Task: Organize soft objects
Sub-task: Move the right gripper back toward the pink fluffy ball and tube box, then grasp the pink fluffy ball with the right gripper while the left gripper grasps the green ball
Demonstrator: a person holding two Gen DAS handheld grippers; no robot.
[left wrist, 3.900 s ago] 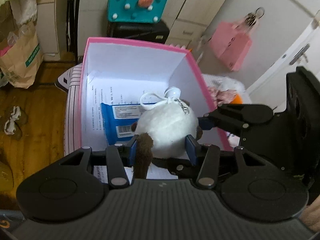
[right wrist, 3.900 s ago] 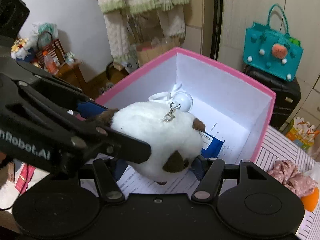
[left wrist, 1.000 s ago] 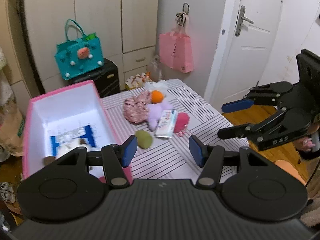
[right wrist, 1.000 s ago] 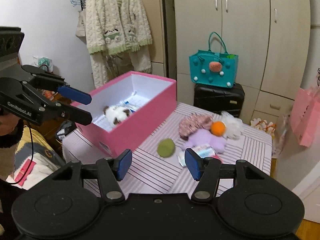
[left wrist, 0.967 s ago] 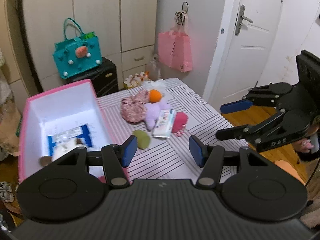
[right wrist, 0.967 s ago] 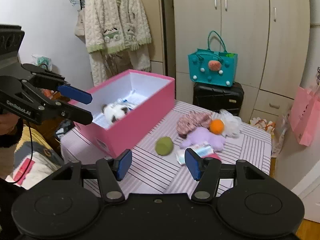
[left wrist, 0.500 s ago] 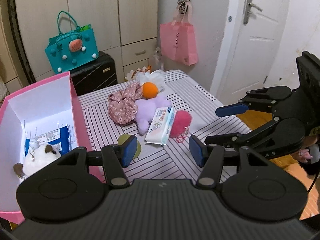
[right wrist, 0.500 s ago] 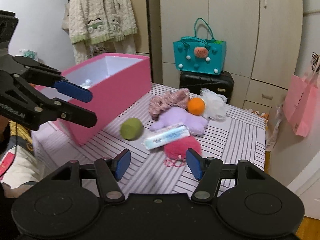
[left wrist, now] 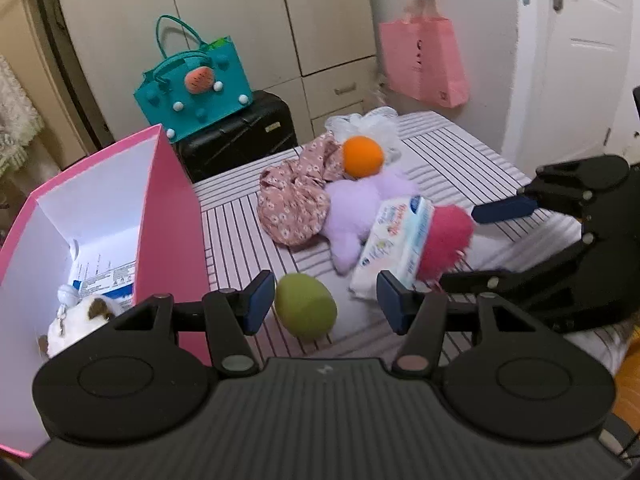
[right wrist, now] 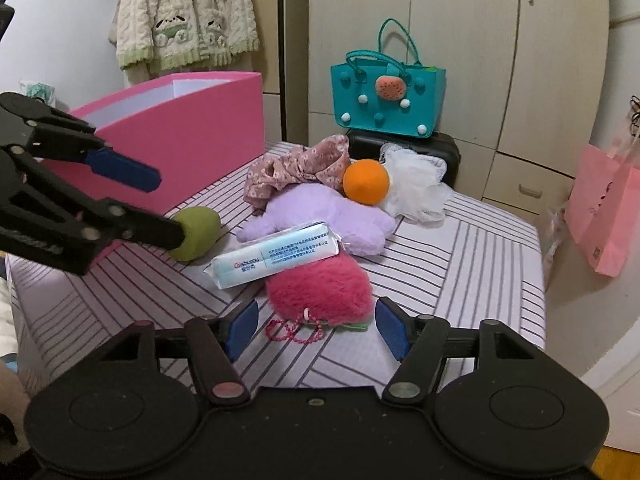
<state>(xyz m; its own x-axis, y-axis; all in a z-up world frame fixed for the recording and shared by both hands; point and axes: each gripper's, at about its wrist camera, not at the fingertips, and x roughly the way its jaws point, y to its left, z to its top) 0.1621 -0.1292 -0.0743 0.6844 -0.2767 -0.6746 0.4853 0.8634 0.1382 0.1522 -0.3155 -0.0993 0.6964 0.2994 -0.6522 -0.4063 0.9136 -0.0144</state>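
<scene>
The right gripper [right wrist: 312,326] is opening, its jaws either side of the pink plush [right wrist: 320,286] without pressing it. The left gripper [left wrist: 326,300] stands spread and empty, the green ball [left wrist: 306,310] just ahead. Behind lie a tissue pack [right wrist: 276,254], purple toy [right wrist: 320,208], orange ball [right wrist: 366,181] and floral cloth [right wrist: 296,170] (all on the striped table [right wrist: 460,264]). The pink box [left wrist: 168,216] holds a white plush [left wrist: 80,320].

This is a lived-in home bedroom: cream wardrobe doors [right wrist: 460,40] line the wall, a knitted cardigan [right wrist: 184,12] hangs on a hanger, a teal felt handbag [right wrist: 386,96] sits on a black suitcase [left wrist: 240,132], and a pink tote bag [left wrist: 424,60] hangs beside a white door [left wrist: 580,60].
</scene>
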